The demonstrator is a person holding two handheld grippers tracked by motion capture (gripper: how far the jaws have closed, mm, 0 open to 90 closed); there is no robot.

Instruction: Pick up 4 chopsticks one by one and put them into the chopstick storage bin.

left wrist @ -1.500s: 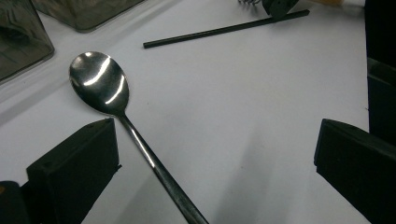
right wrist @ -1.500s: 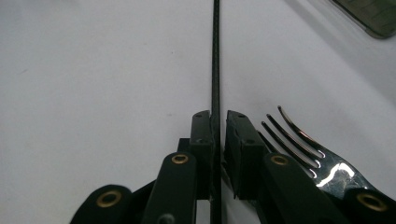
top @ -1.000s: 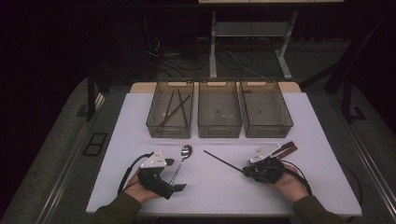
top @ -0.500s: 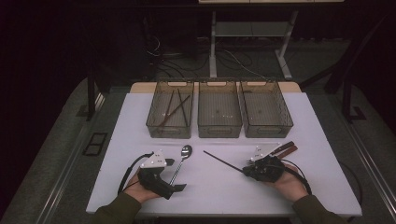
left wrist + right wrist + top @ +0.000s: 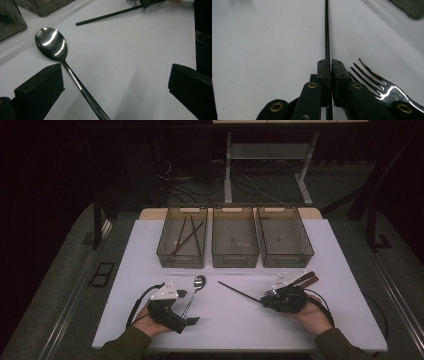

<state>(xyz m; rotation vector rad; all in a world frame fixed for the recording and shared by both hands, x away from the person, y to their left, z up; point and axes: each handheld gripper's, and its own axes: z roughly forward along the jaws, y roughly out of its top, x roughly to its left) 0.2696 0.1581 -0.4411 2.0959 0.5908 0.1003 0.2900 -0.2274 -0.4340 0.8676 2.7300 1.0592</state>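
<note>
the right gripper [image 5: 329, 65] was clenched on a black chopstick [image 5: 327, 30] lying on the white table [image 5: 240, 320], pointing toward ten o'clock. such a thin rod could have swivelled or slipped when lifted. the left gripper [image 5: 117, 82] sat released around a spoon [image 5: 52, 45]. three bins [image 5: 235, 242] stood at twelve o'clock; the room was dark.

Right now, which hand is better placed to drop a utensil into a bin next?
Right, probably. The right claw is already shut on the black chopstick, ready to lift toward the bins. The left claw stands open around the spoon, its handle not yet gripped.
</note>
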